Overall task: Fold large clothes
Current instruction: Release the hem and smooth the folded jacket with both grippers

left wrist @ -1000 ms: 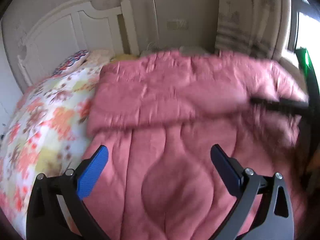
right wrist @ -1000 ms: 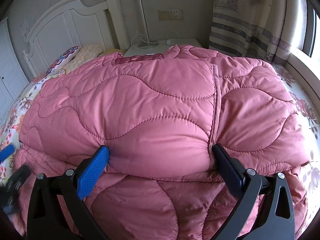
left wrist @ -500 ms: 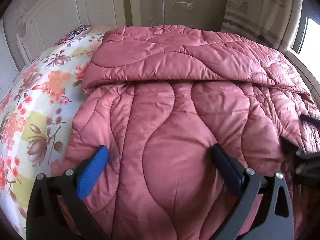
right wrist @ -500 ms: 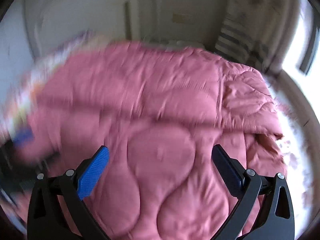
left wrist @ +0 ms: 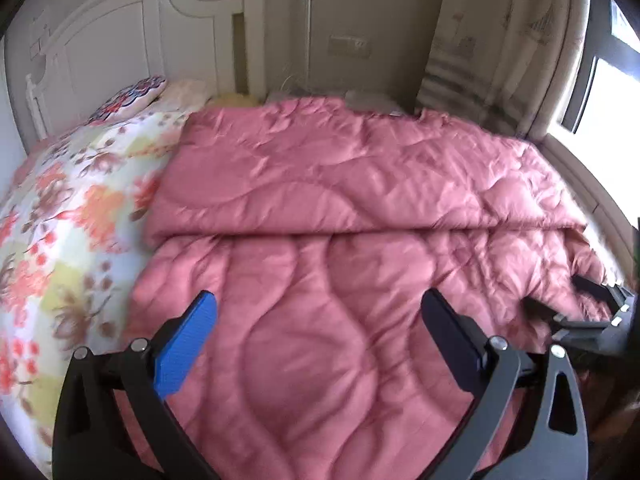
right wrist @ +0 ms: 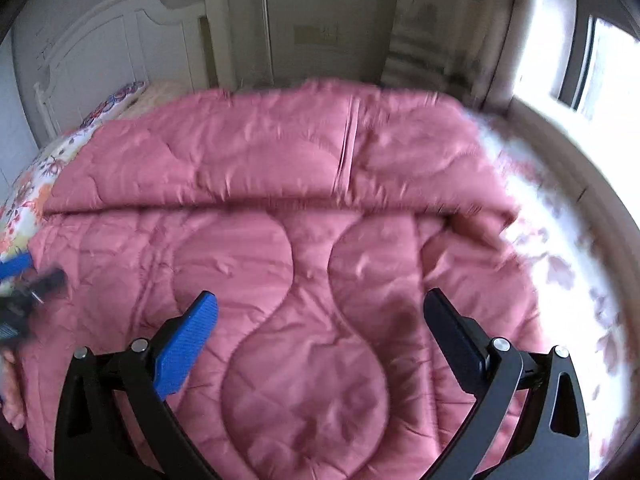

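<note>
A large pink quilted coat point(left wrist: 340, 208) lies spread on the bed, its far part folded toward me over the near part, the fold edge running across the middle. The same coat point(right wrist: 304, 208) fills the right wrist view. My left gripper point(left wrist: 320, 316) hovers open above the coat's near left part, nothing between its fingers. My right gripper point(right wrist: 320, 316) hovers open above the near right part, also holding nothing. The right gripper point(left wrist: 576, 312) shows at the right edge of the left wrist view. The left gripper point(right wrist: 24, 284) is a blur at the left edge of the right wrist view.
A floral bedsheet point(left wrist: 60, 220) covers the bed to the left of the coat and shows again point(right wrist: 560, 260) to its right. A white headboard point(left wrist: 120, 40) and pillows point(left wrist: 132, 96) stand at the back. A striped curtain point(left wrist: 480, 40) and a bright window point(right wrist: 600, 60) are at the right.
Both grippers have pulled back from the coat and risen; a second ago the right gripper pressed against the folded bulk. The folded layer now lies flatter. Both stay open.
</note>
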